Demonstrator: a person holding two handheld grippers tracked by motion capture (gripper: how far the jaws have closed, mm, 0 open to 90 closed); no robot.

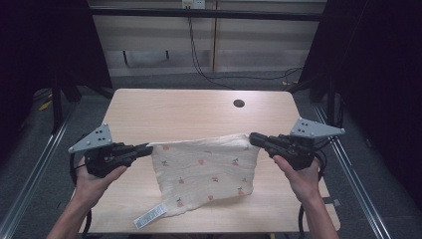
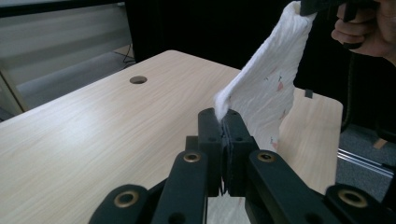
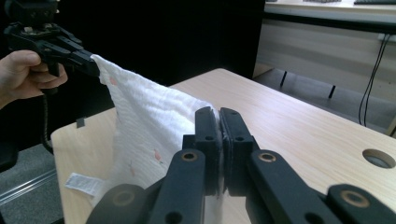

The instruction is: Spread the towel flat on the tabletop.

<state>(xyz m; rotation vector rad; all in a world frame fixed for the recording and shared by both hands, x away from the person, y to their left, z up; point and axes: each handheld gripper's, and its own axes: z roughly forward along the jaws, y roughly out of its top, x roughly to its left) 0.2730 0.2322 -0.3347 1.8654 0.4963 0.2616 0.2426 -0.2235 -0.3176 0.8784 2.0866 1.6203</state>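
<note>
Both grippers, left (image 1: pixel 149 148) and right (image 1: pixel 252 138), clamping corners of white cherry-printed muslin cloth (image 1: pixel 204 172) above light wooden table (image 1: pixel 189 112); thin corner bites risking slipping under tension.

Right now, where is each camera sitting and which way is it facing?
High view: above the near table edge, facing forward and down; both forearms, left tongs, right tongs, cloth.
Left gripper view: on the left tongs, facing the right tongs.
Right gripper view: on the right tongs, facing the left tongs.
Shared: the cloth stretched between them.
</note>
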